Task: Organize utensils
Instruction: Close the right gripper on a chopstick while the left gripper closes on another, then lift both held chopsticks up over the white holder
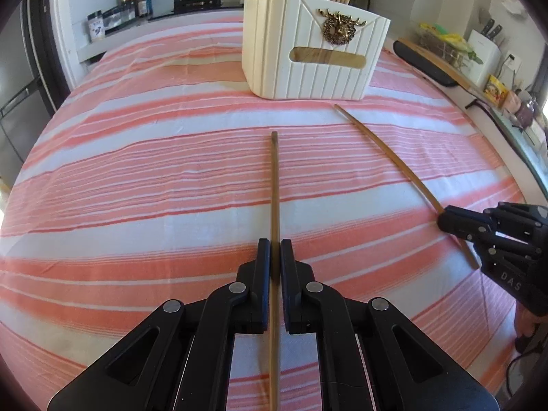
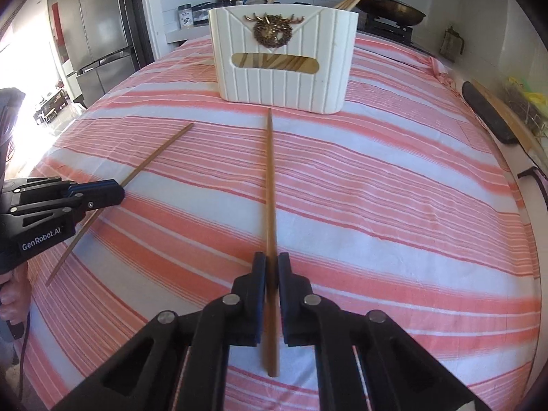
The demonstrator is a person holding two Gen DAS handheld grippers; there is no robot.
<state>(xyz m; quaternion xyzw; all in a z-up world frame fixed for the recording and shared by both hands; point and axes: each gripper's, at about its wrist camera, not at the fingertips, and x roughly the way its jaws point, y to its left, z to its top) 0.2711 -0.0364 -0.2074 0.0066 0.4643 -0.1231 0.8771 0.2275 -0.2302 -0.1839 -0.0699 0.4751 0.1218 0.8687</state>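
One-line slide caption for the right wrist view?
Right hand-held gripper clamps a chopstick aimed at the white holder; left hand-held gripper holds another.

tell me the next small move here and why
Probably lift both sticks and carry them toward the white holder. Each gripper, left and right, is already shut on a chopstick, and more chopsticks already show through the holder's slot and above its rim.

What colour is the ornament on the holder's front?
Gold, a deer-head wreath ornament on the white holder; clearest in the right wrist view.
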